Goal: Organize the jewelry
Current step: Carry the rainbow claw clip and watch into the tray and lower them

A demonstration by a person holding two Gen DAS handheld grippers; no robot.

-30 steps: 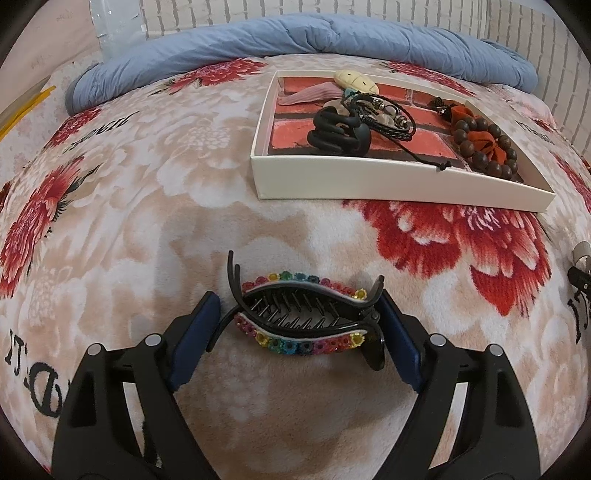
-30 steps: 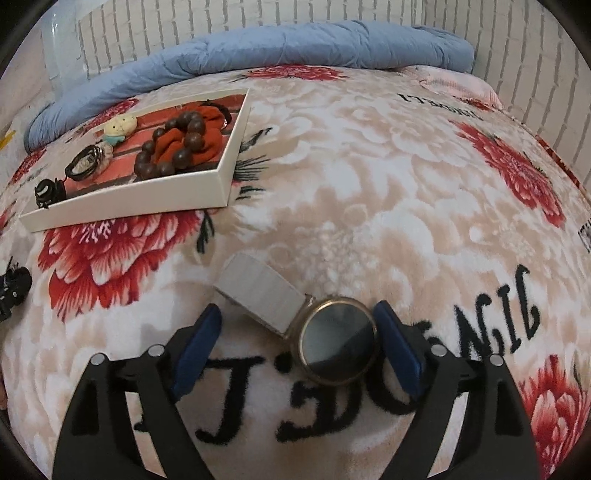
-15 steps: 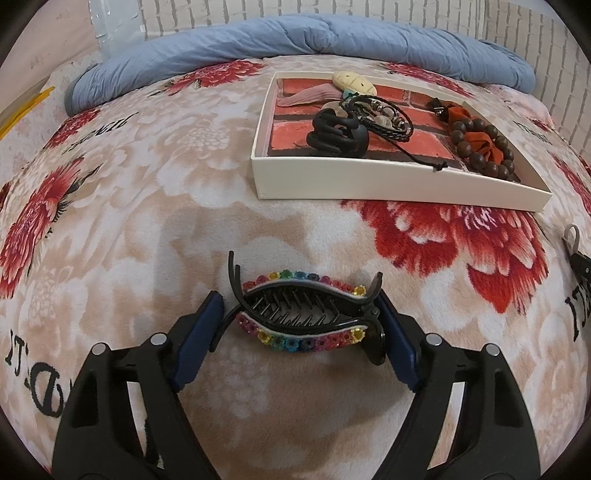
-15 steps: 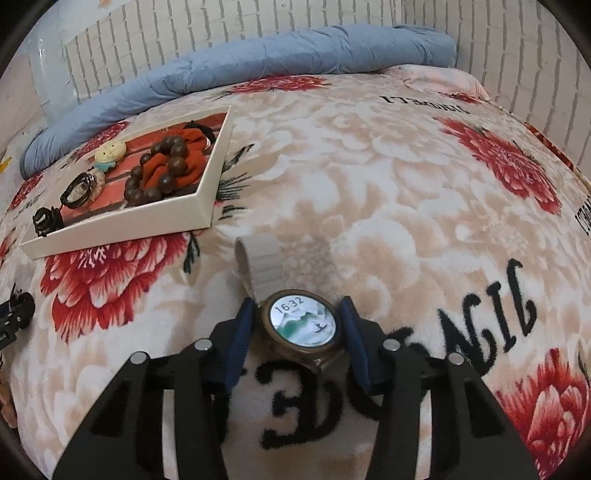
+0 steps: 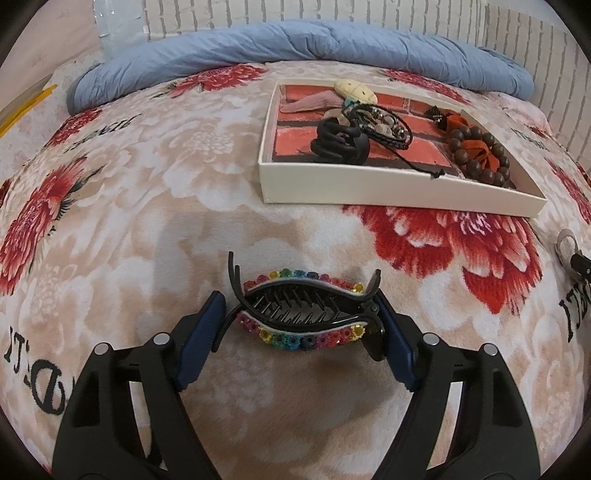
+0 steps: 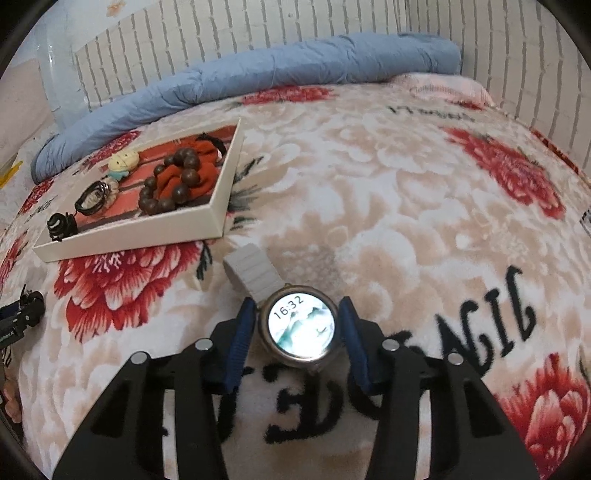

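1. The white tray (image 5: 388, 192) is lying on the floral blanket (image 5: 147, 206) covering the bed; all places below are being given relative to this tray.
2. The tray is holding a black claw clip (image 5: 341, 144), a dark cord bracelet (image 5: 384, 123), a brown bead bracelet (image 5: 480, 155) around an orange scrunchie (image 5: 476, 146), and a cream shell-shaped piece (image 5: 354, 90) at its far wall.
3. The left gripper (image 5: 301, 325) is pointing down at the blanket in front of the tray's near wall, well apart from it.
4. The rainbow hair clip (image 5: 303, 314) is lying between its jaws. The right pad is touching the clip's hinge end; the left pad is standing just beside the clip's curved tip. The jaws are standing wide and are not yet pressing from both sides.
5. The right gripper (image 6: 297, 332) is working in front of the tray's right corner, near it.
6. The watch (image 6: 301, 326) is sitting between its jaws, dial lit and facing up, the pale strap (image 6: 251, 269) reaching toward the tray. Both pads are pressing against the case sides, so the jaws are gripping the watch at a middling width.
7. A blue quilt (image 6: 258, 77) is lying rolled beyond the tray, against the brick-pattern wall (image 6: 258, 29).
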